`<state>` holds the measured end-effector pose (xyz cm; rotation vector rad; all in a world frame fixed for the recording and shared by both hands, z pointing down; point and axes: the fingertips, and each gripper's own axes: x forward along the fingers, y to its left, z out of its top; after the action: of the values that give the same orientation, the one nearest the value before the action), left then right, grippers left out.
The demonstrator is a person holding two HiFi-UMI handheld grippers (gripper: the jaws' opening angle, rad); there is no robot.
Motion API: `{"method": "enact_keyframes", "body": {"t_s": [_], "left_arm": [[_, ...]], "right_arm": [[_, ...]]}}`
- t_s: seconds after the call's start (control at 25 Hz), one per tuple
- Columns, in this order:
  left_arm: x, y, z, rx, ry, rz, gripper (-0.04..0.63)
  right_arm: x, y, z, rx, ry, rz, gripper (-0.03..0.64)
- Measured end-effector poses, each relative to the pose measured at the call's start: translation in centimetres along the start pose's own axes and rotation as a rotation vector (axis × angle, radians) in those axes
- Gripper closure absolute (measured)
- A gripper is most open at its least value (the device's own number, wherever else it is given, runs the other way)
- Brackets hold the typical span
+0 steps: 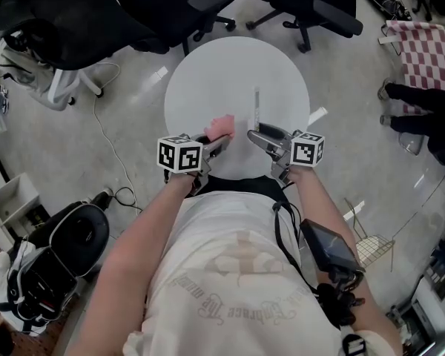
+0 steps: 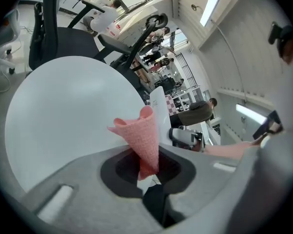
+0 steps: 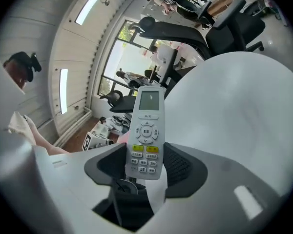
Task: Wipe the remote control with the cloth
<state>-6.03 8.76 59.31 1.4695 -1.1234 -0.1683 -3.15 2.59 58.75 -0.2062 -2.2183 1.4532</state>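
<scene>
Right gripper view: right tongs [image 3: 146, 165] clamped on remote [image 3: 146, 130] at its button end, screen end sticking out, held clear of table [image 1: 230, 73]. Left tongs [image 2: 147, 168] pinch cloth [image 2: 142, 133], pink, soft and floppy. Remote looks rigid, light, smooth plastic; likely to slip, so low grip suits. Both near table's front edge; bare top beyond, chairs [image 1: 170, 6] well back.

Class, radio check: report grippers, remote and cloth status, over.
Left gripper shut on pink cloth. Right gripper shut on white remote control, over round table. Nothing in the way.
</scene>
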Motion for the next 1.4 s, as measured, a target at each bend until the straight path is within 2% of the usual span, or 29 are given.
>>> {"method": "enact_keyframes", "body": {"t_s": [0.12,0.28,0.4,0.48,0.68,1.0,1.4], "left_arm": [[0.0,-1.4,0.3,-0.043,-0.018,-0.064,0.554],[-0.3,-3.2,1.1,-0.146,-0.057,-0.177,0.554],[-0.3,-5.1,1.6,-0.217,-0.078,-0.279,0.554],[-0.2,-5.8,1.9,-0.236,-0.084,-0.307,0.554],[-0.4,-5.8,2.1,-0.226,-0.086,-0.309,0.554],[-0.9,-5.0,3.0,-0.219,-0.106,-0.285,0.554],[-1.9,-3.7,5.7,-0.207,-0.162,-0.277,0.554]], "right_arm": [[0.1,1.1,0.7,0.0,-0.024,0.043,0.37],[0.4,1.8,1.7,0.007,-0.053,0.08,0.37],[0.6,3.2,2.5,0.024,-0.09,0.144,0.37],[0.7,4.0,3.0,0.027,-0.111,0.184,0.37],[1.1,5.0,2.9,0.033,-0.114,0.232,0.37],[1.3,5.9,1.3,-0.008,-0.007,0.255,0.37],[2.2,6.2,-1.2,-0.063,0.113,0.243,0.37]]}}
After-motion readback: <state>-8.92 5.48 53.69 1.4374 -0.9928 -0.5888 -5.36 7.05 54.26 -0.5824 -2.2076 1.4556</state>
